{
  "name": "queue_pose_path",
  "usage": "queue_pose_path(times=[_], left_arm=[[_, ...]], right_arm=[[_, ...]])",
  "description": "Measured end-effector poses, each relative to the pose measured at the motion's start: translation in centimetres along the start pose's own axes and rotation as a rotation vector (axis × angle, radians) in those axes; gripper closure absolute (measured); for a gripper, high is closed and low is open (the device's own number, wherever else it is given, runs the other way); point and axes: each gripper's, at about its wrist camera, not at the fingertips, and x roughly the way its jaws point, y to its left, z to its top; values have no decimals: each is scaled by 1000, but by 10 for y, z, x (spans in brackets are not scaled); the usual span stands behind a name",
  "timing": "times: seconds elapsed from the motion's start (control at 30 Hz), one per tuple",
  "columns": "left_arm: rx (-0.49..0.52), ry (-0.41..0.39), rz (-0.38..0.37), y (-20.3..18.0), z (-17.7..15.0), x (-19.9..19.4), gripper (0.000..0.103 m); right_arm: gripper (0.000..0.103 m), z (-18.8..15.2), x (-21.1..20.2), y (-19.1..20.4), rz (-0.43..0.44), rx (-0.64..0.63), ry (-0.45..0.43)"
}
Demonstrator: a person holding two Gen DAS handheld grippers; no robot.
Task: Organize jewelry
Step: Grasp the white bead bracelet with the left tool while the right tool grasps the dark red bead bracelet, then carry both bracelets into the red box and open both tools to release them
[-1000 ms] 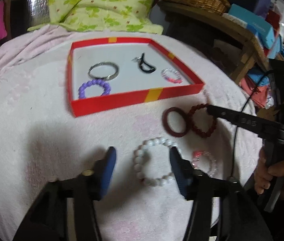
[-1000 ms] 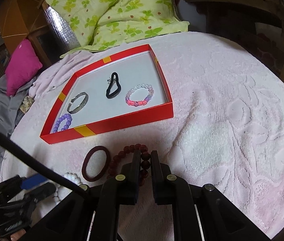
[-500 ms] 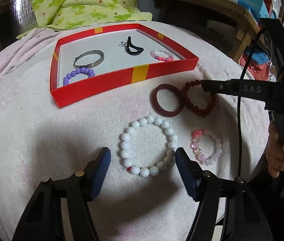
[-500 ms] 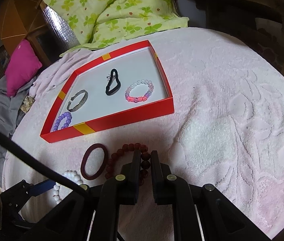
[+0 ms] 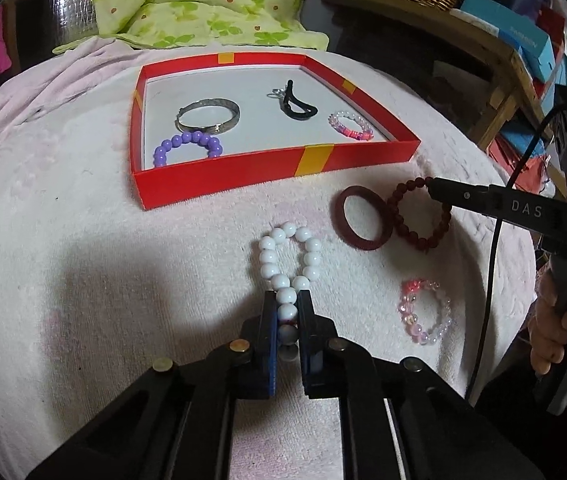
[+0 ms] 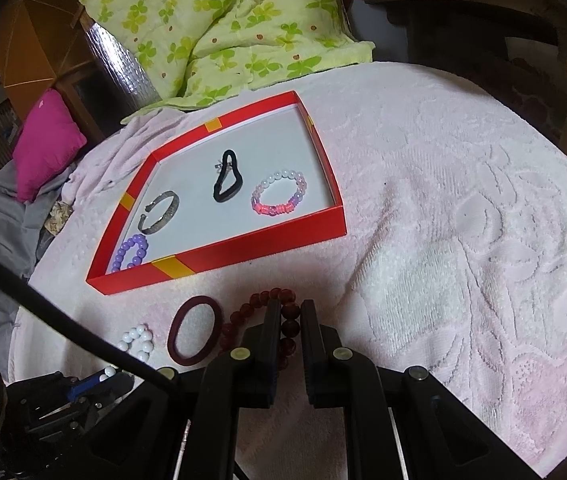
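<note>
- Your left tongs (image 5: 286, 312): clamped together on the near end of the white round-bead bracelet (image 5: 289, 258), squeezing it into a narrow loop.
- Long axis of that loop: straight away from the tongs, far end pointing toward the shallow red cardboard tray with yellow bands (image 5: 219, 188).
- Bracelet's place: on the pale pink towel-covered bed (image 5: 83, 240), just short of the tray's near wall, not yet inside.
- Your right tongs (image 6: 286, 322): closed on the dark red beaded bracelet (image 6: 243, 314), which touches the maroon smooth bangle (image 6: 193, 330).
- Nearer hand for the white bracelet: your left; the tray lies ahead and slightly left, so the carry must clear its near wall.
- Already in tray: silver metal bangle (image 5: 207, 115), purple bead bracelet (image 5: 187, 147).
</note>
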Motion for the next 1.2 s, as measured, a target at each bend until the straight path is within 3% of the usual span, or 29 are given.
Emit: queue_pose_path(times=[0.6, 0.87, 1.2], left_arm=[[-25, -122, -85, 5, 11, -39, 93], [-13, -213, -101, 6, 20, -57, 93], [43, -260, -80, -2, 68, -61, 93]], right_arm=[[92, 3, -30, 20, 85, -25, -148], [92, 8, -44, 16, 123, 3, -204], [92, 38, -49, -8, 131, 86, -267]])
